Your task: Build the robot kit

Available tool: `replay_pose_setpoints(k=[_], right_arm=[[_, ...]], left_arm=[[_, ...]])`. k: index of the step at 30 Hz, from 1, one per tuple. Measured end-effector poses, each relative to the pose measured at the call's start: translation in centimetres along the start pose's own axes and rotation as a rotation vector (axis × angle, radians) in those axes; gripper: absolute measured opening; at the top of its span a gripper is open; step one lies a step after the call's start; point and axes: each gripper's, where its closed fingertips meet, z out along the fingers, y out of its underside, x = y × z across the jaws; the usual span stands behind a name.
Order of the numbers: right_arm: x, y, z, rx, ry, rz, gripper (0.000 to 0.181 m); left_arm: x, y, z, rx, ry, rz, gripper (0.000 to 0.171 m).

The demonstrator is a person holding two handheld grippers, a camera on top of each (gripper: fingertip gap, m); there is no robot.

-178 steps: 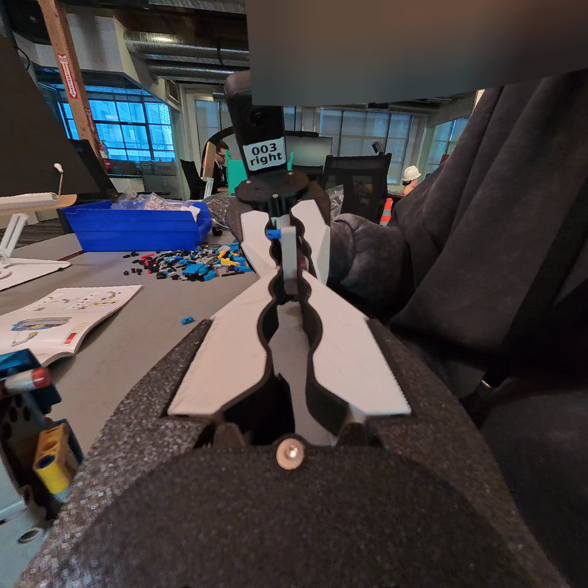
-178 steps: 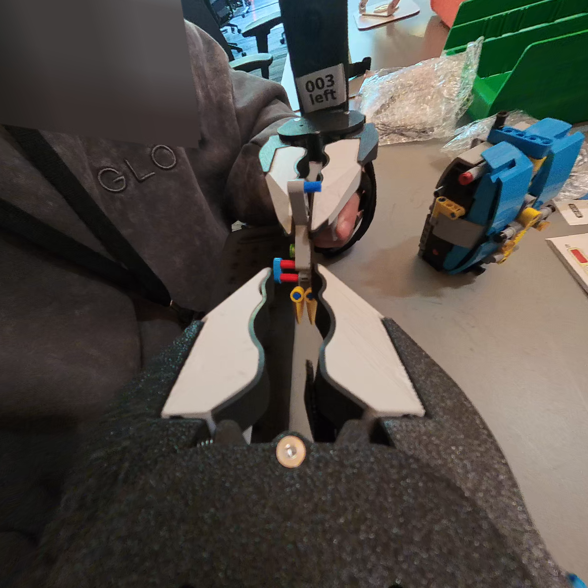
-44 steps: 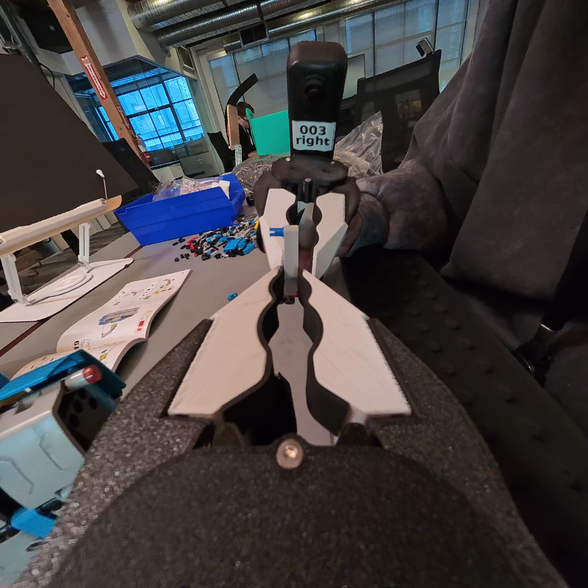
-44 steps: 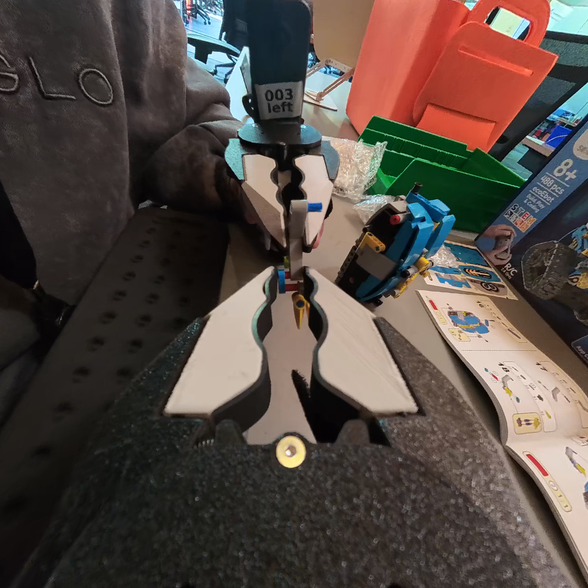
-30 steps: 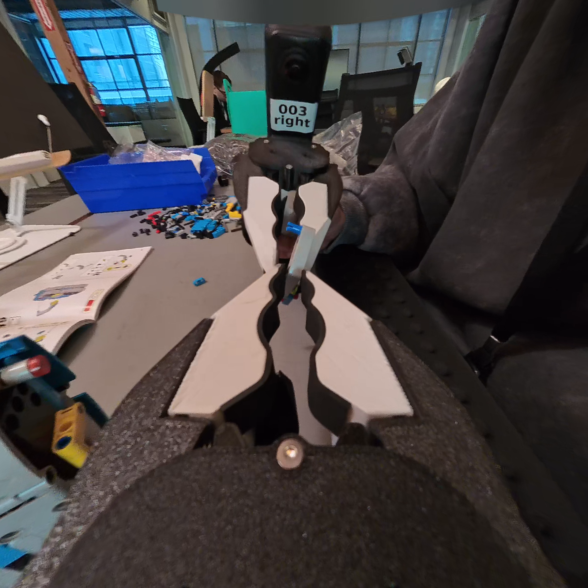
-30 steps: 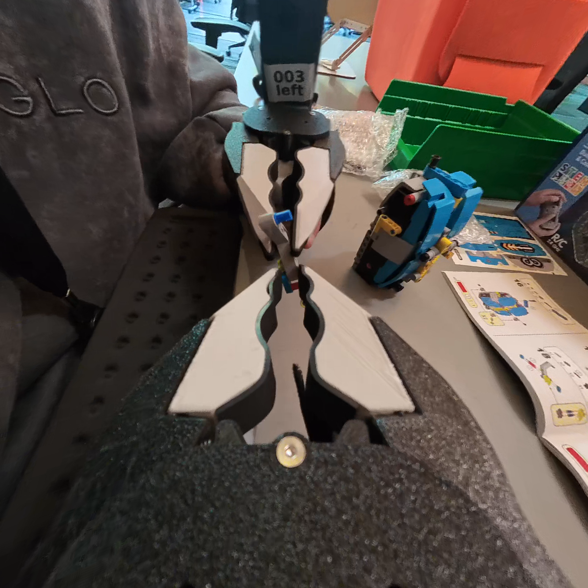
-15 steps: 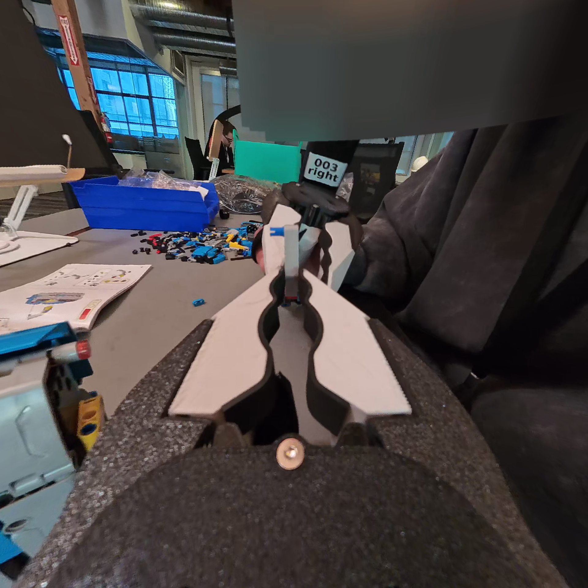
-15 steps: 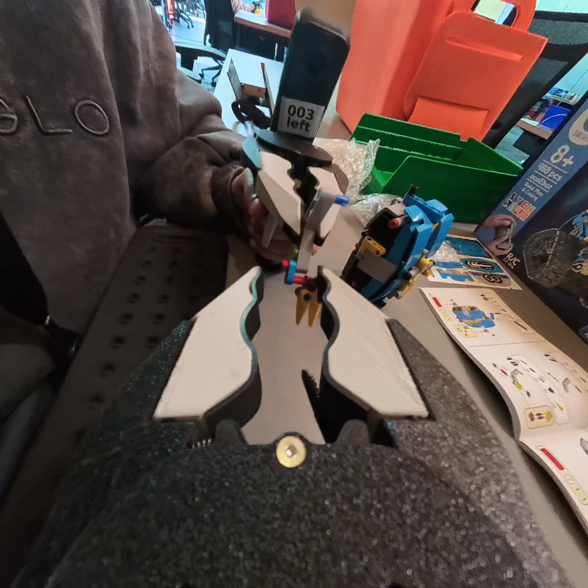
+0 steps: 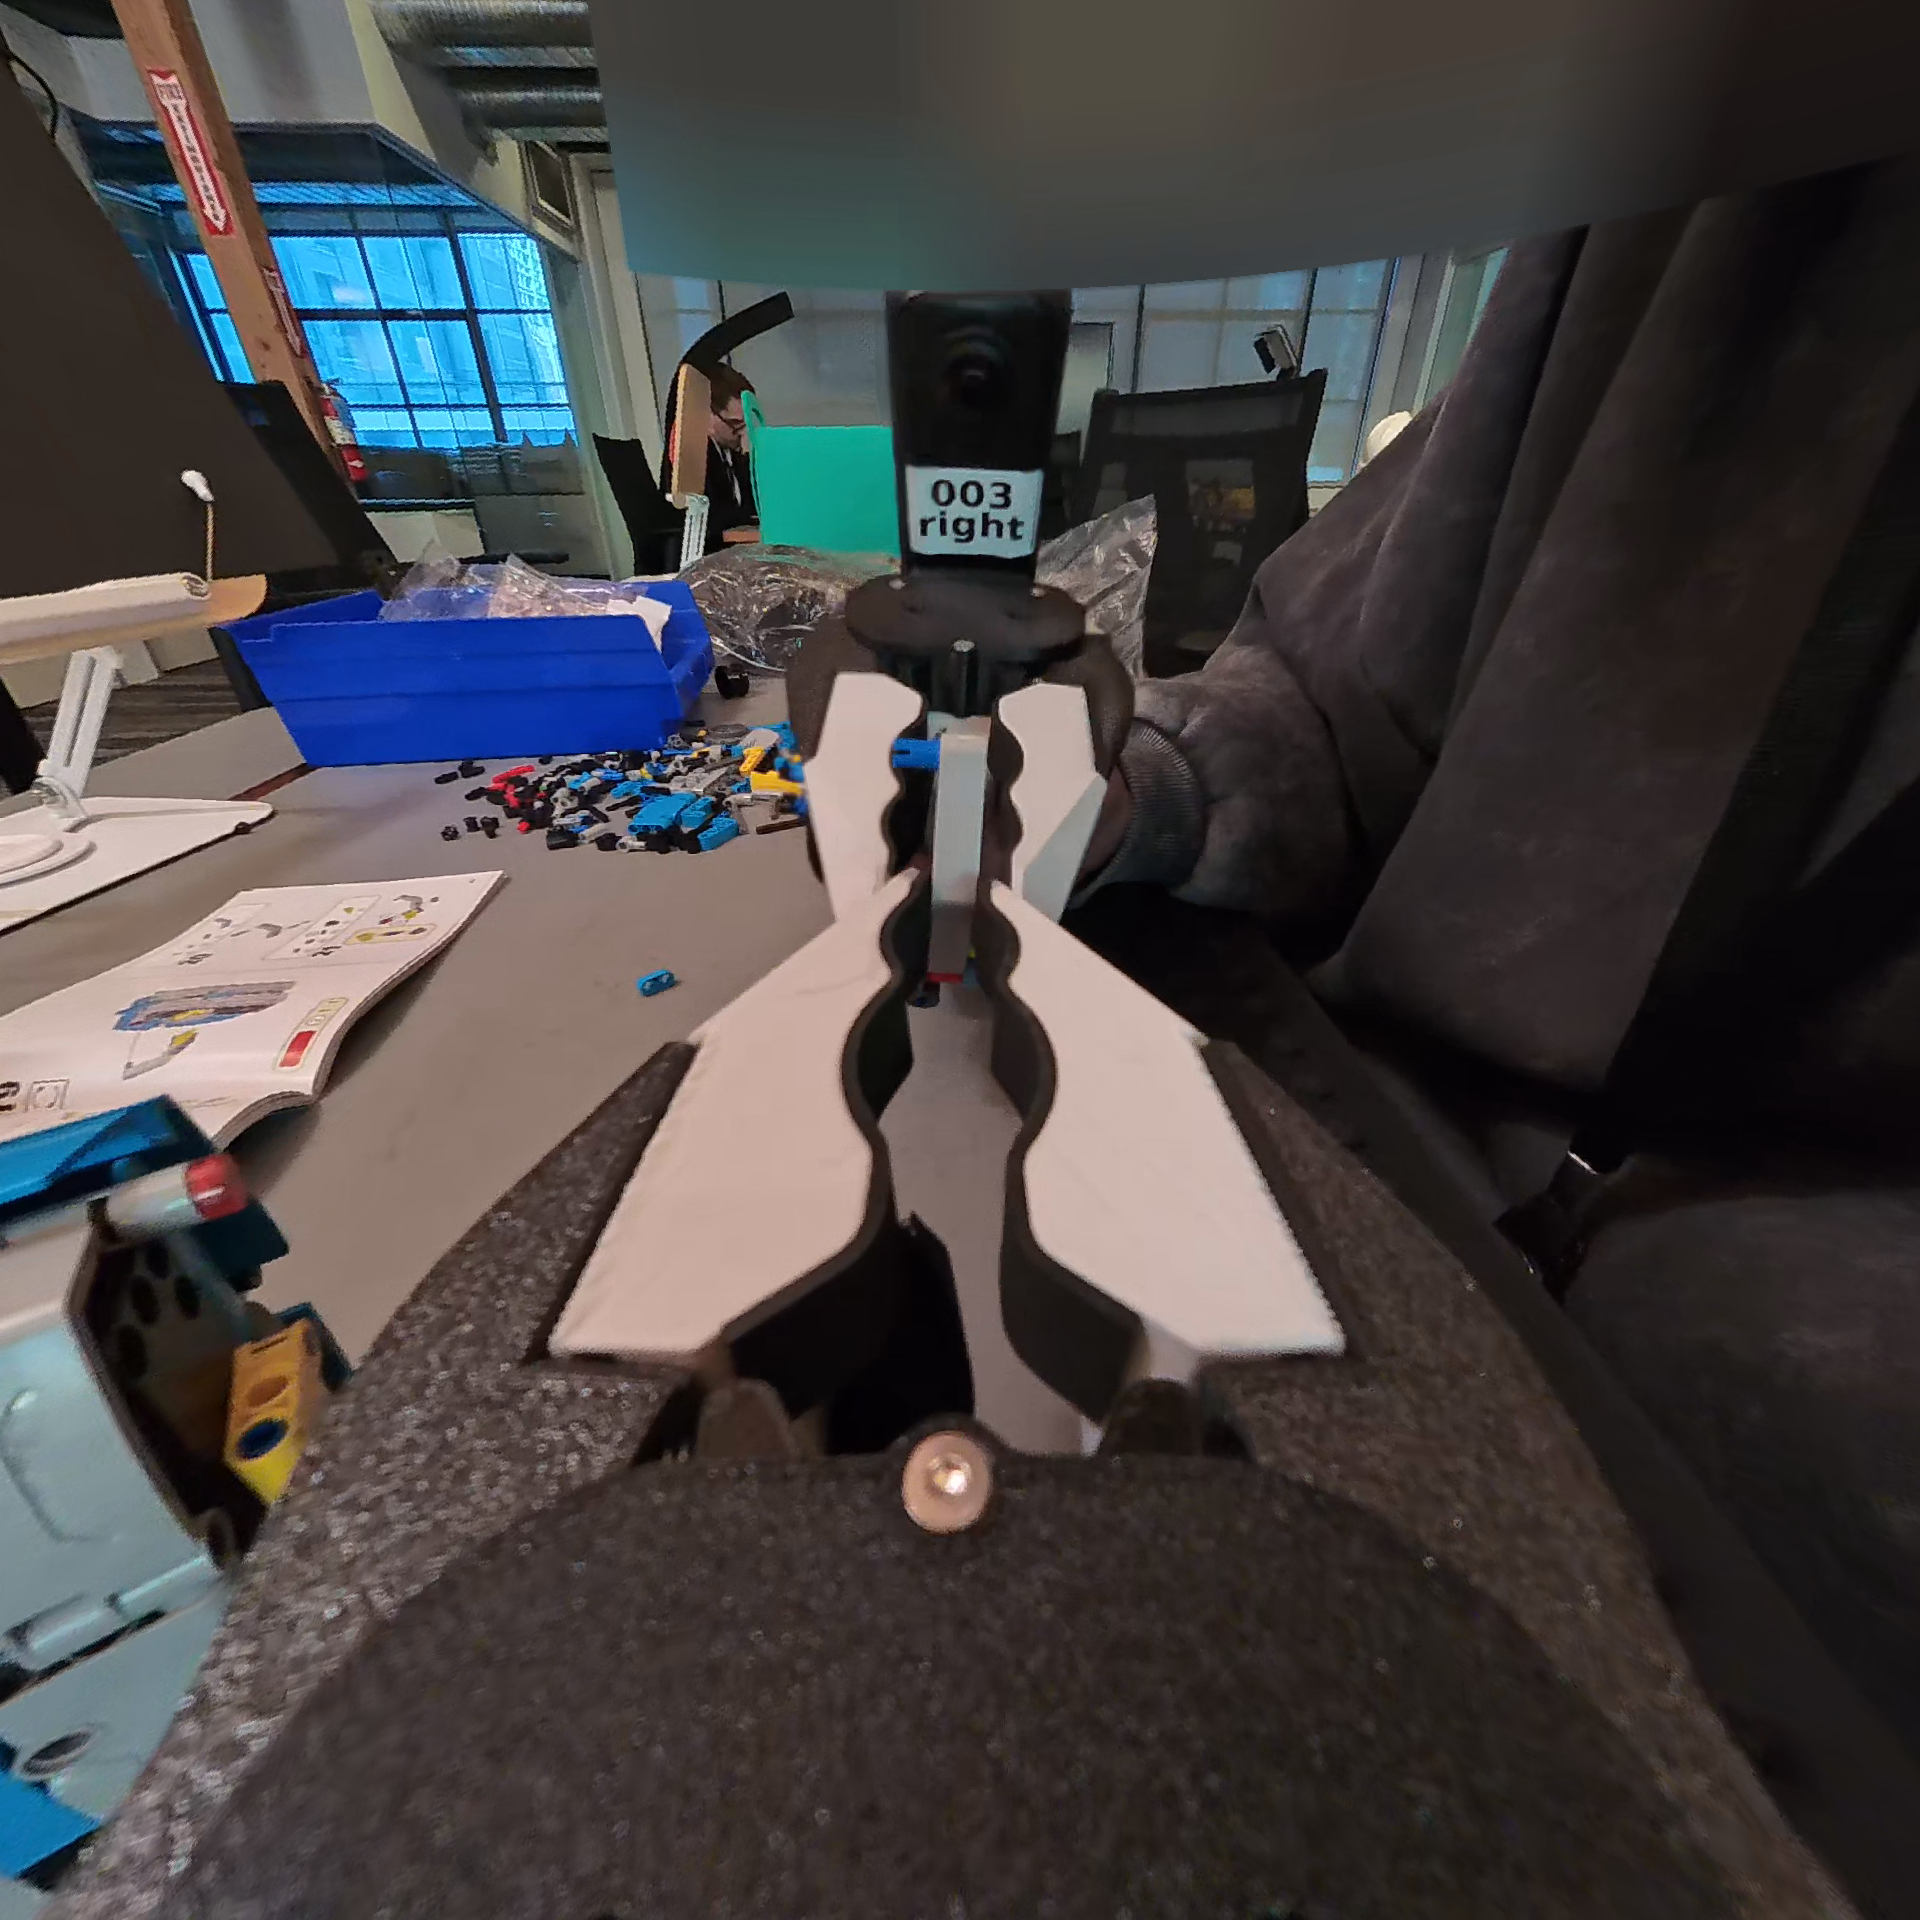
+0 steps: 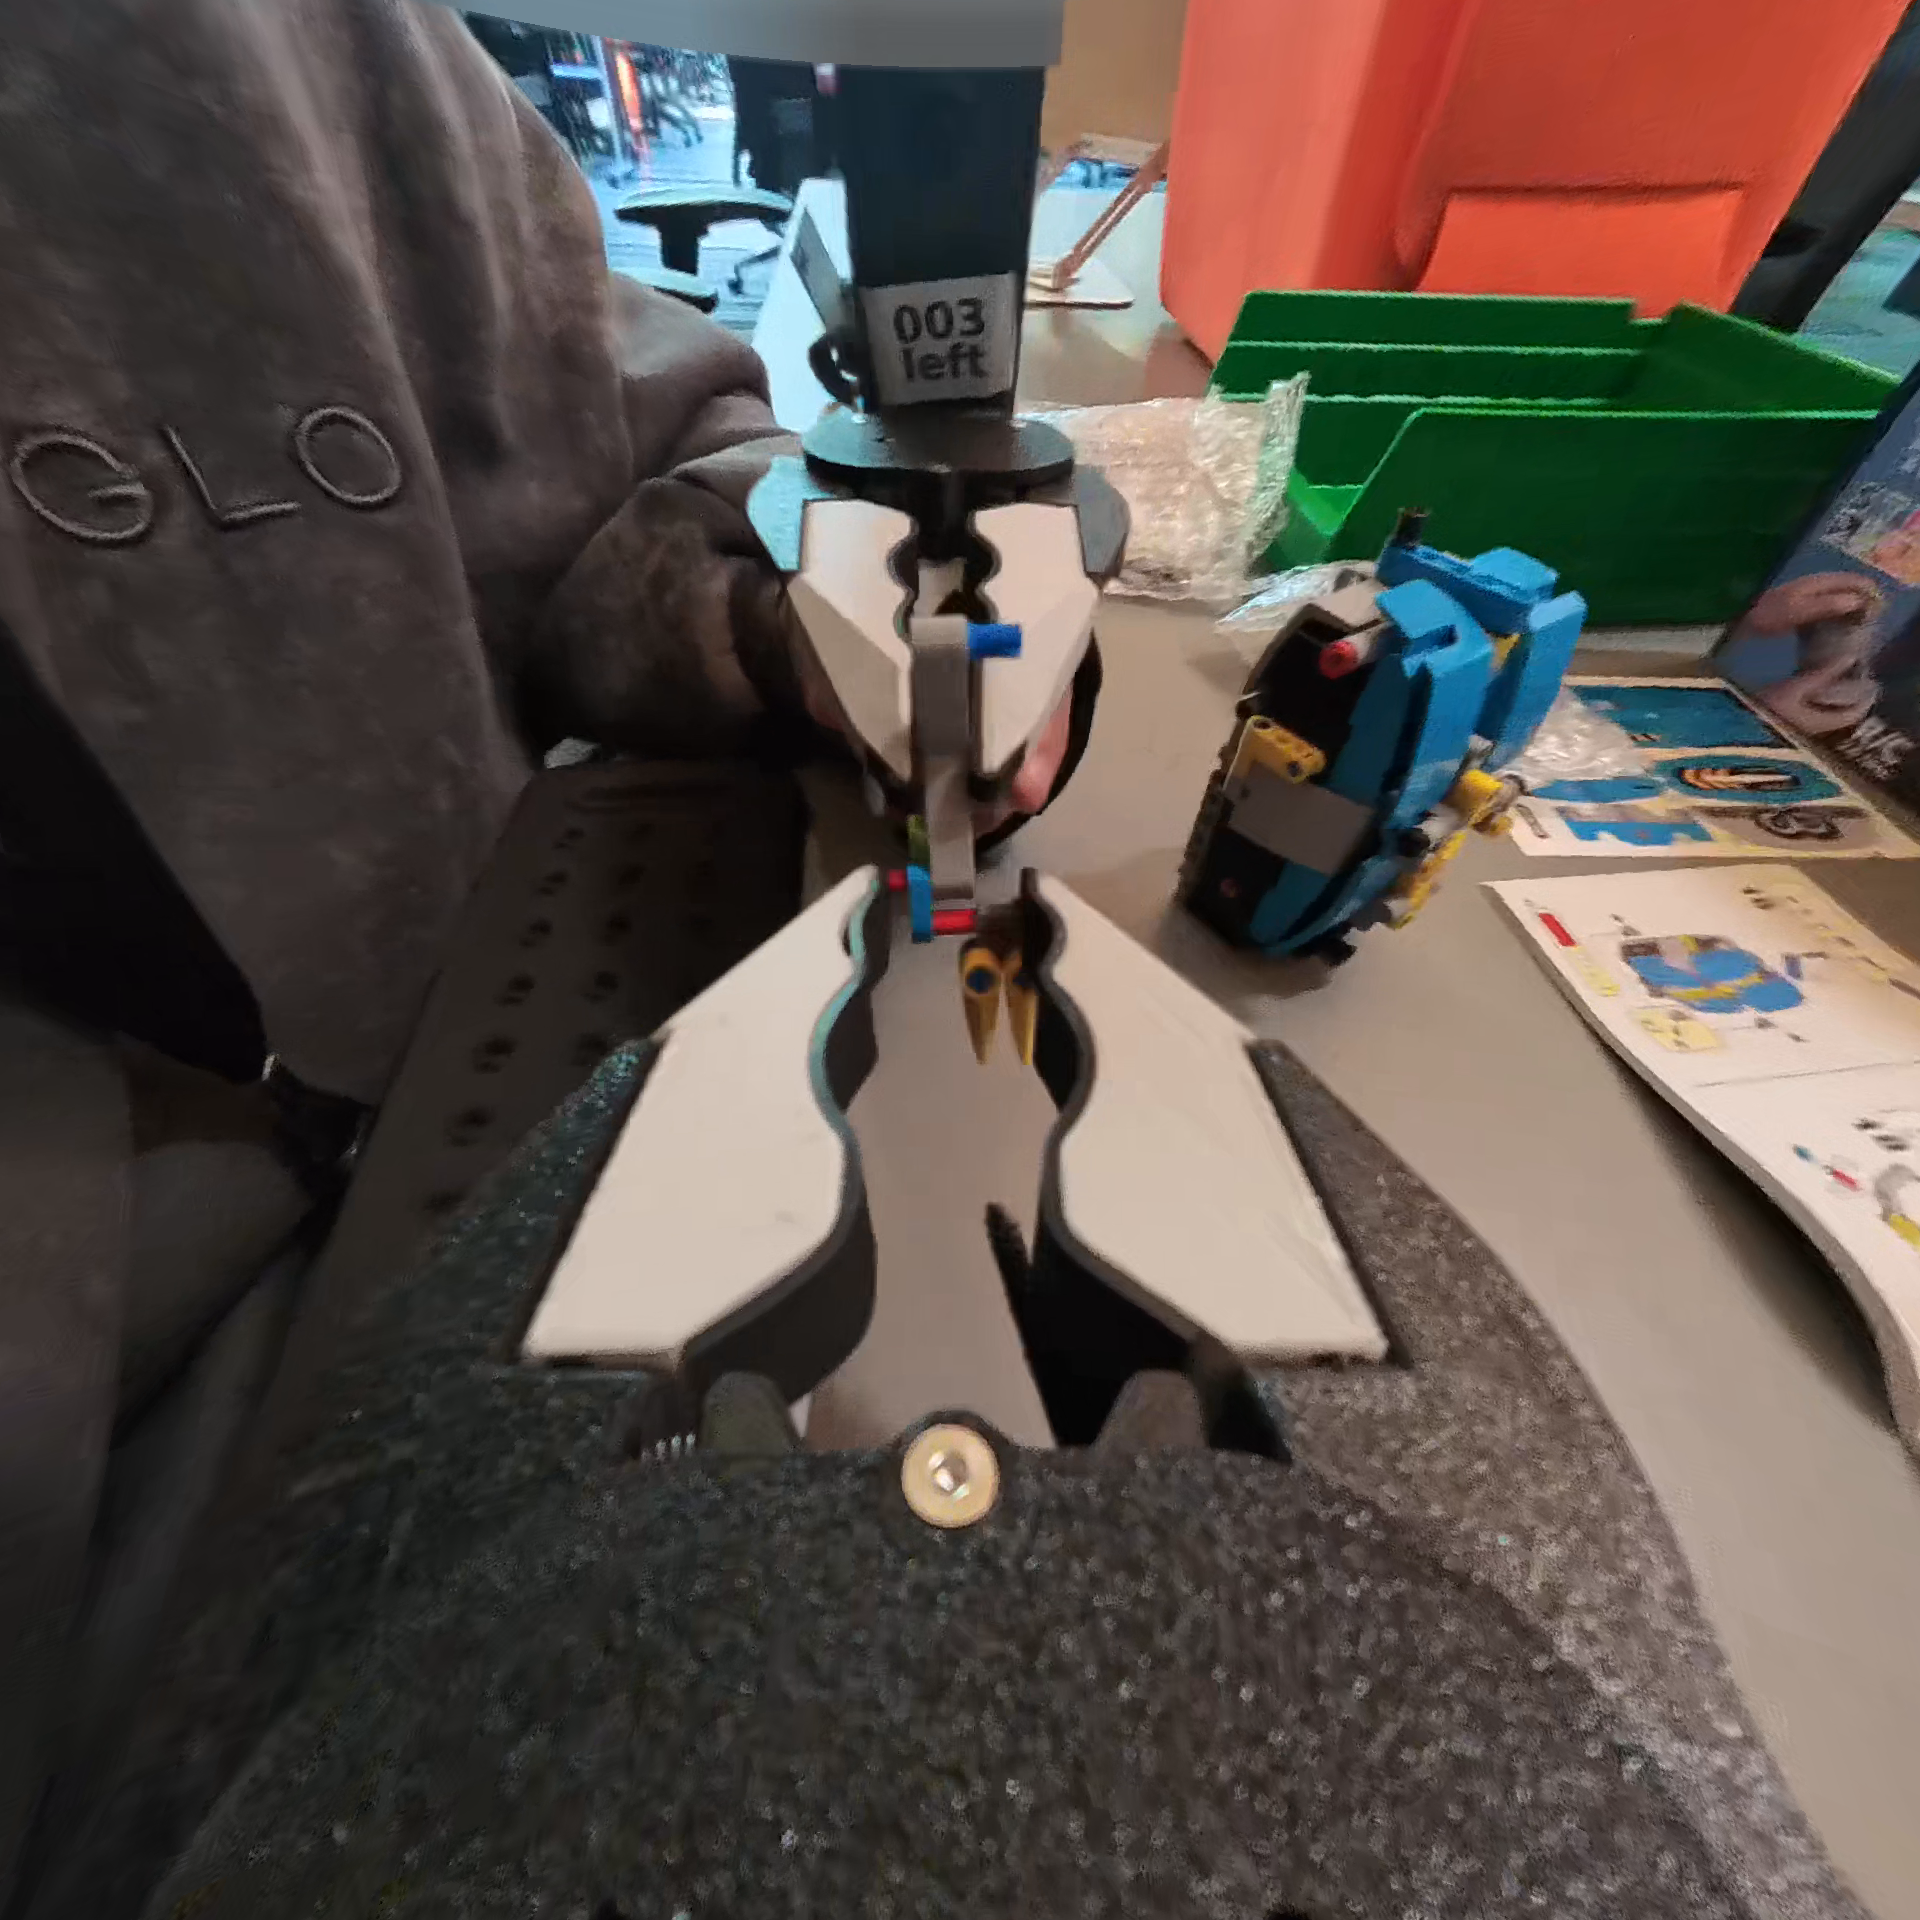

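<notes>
A small brick assembly is held up between the two facing grippers: an upright grey beam [image 9: 956,821] with a blue pin [image 10: 992,639] at its top and red pins and yellow pieces [image 10: 992,997] at its foot. My left gripper [image 9: 951,914] is shut on the lower end of the beam; it also shows in the right wrist view [image 10: 940,800]. My right gripper [image 10: 954,888] is closed around the foot, with the red pin against one finger and the yellow pieces against the other. Both grippers hover over the grey table [image 10: 1455,1195], near the person's dark sweater.
A blue brick vehicle [image 10: 1382,769] lies right of the grippers, beside an open booklet [image 10: 1714,987], a green bin [image 10: 1558,447] and bubble wrap [image 10: 1174,468]. The left wrist view shows loose bricks [image 9: 644,800], a blue bin [image 9: 468,686] and one blue piece [image 9: 655,980]. A black perforated mat [image 10: 582,935] lies at the table edge.
The right gripper's jaws, wider apart half a second ago, have closed in on the foot of the assembly. The left gripper has come back from a tilt to face the right one squarely.
</notes>
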Motion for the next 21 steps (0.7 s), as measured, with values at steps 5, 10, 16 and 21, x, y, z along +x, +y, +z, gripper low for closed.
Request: replay_pose_setpoints(k=[5, 10, 16, 21], right_arm=[[-0.1, 0.4, 0.0, -0.038, 0.011, -0.043, 0.023], [-0.2, 0.6, 0.1, -0.065, 0.016, -0.047, 0.022], [-0.6, 0.9, 0.1, -0.089, 0.000, -0.046, 0.015], [-0.8, 1.2, 0.2, -0.104, -0.026, -0.016, 0.014]], left_arm=[[0.2, 0.3, 0.1, -0.019, 0.002, 0.020, 0.007], [0.2, 0.5, 0.2, -0.033, 0.002, 0.013, 0.007], [0.2, 0.7, 0.2, -0.043, 0.012, 0.013, 0.007], [0.5, 1.0, 0.3, -0.060, 0.022, 0.019, 0.007]])
